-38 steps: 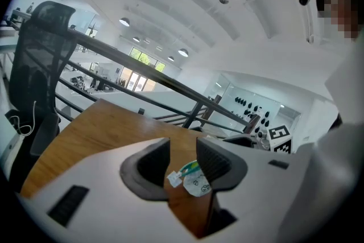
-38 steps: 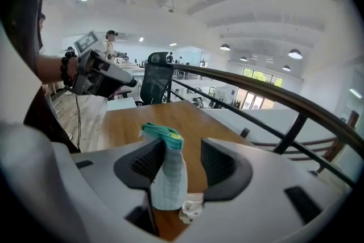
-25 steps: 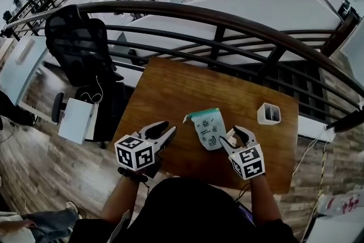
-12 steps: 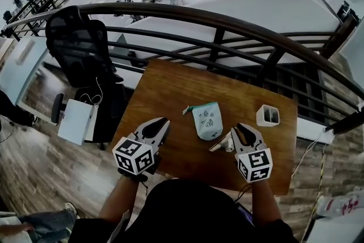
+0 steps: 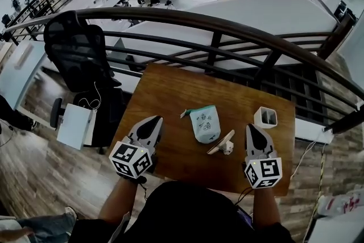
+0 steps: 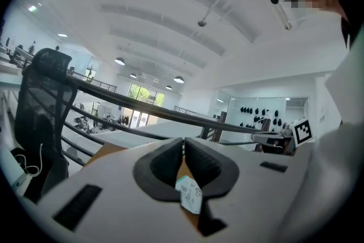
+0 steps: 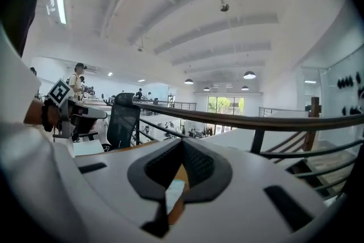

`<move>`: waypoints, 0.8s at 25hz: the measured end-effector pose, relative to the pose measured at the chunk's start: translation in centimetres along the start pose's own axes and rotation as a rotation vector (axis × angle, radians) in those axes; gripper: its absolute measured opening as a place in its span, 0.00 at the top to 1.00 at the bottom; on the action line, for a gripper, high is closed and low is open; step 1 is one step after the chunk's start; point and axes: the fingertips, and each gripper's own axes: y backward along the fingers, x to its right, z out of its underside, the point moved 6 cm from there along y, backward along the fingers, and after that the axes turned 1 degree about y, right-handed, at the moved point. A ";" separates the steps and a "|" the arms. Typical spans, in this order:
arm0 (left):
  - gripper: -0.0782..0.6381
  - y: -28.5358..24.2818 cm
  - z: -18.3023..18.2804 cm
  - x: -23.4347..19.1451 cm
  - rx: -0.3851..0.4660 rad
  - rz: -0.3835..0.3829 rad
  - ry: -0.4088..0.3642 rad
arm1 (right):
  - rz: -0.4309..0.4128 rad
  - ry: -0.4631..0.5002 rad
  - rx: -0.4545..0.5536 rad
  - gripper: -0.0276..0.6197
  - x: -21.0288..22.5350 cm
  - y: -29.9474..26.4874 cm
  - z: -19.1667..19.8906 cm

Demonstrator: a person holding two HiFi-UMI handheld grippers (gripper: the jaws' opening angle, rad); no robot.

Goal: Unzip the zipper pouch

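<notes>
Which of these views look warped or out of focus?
Head view: fisheye bows the railing; zipper pouch sharp. Left gripper view: dark round vignette, close jaws blurred. Right gripper view: same vignette, jaws soft, railing behind crisp.

- The left gripper [image 5: 152, 120] is held at the lower left of the head view. It lies roughly level and points away from the body, angled slightly inward.
- Its jaws have just been closing and meet at the tips, with nothing gripped between them.
- The right gripper [image 5: 251, 127] is held at the lower right, pointing away from the body.
- Its jaws have just been closing too and are pressed together, empty.
- Each marker cube [image 5: 131, 160] sits at the end of its gripper nearest the body.
- The left forearm [image 5: 120, 203] and right forearm [image 5: 263, 211] reach forward, well apart.
</notes>
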 end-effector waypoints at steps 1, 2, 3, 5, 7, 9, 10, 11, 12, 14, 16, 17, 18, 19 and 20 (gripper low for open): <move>0.86 0.1 -0.1 0.1 0.017 -0.007 -0.004 | 0.012 0.004 0.018 0.97 0.1 0.3 -0.1; 0.86 0.2 -0.2 0.1 0.032 -0.011 -0.007 | 0.019 0.002 0.031 0.97 0.2 0.6 -0.2; 0.86 0.2 -0.3 0.2 0.044 -0.012 -0.011 | 0.023 -0.007 0.039 0.97 0.3 0.8 -0.3; 0.86 0.2 -0.6 0.3 0.062 -0.007 -0.018 | 0.028 -0.029 0.046 0.97 0.6 1.0 -0.3; 0.86 0.1 -0.7 0.5 0.061 -0.006 -0.018 | 0.033 -0.038 0.040 0.97 0.7 1.1 -0.4; 0.86 0.0 -0.6 0.7 0.048 -0.016 -0.009 | 0.043 -0.042 0.026 0.97 0.8 1.6 -0.1; 0.86 0.0 -0.5 0.7 0.044 -0.018 -0.004 | 0.048 -0.046 0.023 0.97 0.8 1.7 0.0; 0.86 -0.1 -0.4 0.7 0.045 -0.014 0.001 | 0.052 -0.051 0.025 0.97 0.9 1.8 0.1; 0.86 -0.2 -0.5 0.7 0.047 -0.008 0.004 | 0.053 -0.057 0.030 0.97 0.9 1.8 0.1; 0.86 -0.5 -0.5 0.9 0.046 0.006 0.004 | 0.055 -0.067 0.040 0.97 1.0 1.8 0.0; 0.86 -0.6 -0.4 1.2 0.040 0.017 0.000 | 0.059 -0.067 0.046 0.97 1.1 1.9 0.0; 0.86 -0.7 -0.4 1.3 0.038 0.019 -0.001 | 0.062 -0.065 0.047 0.97 1.2 1.9 0.0; 0.86 -0.7 -0.3 1.3 0.037 0.021 -0.002 | 0.064 -0.063 0.048 0.97 1.2 1.9 0.1; 0.86 -0.7 -0.3 1.4 0.037 0.023 -0.003 | 0.065 -0.060 0.047 0.97 1.2 1.8 0.1; 0.86 -0.8 -0.4 1.4 0.037 0.024 -0.003 | 0.065 -0.058 0.045 0.97 1.2 1.8 0.2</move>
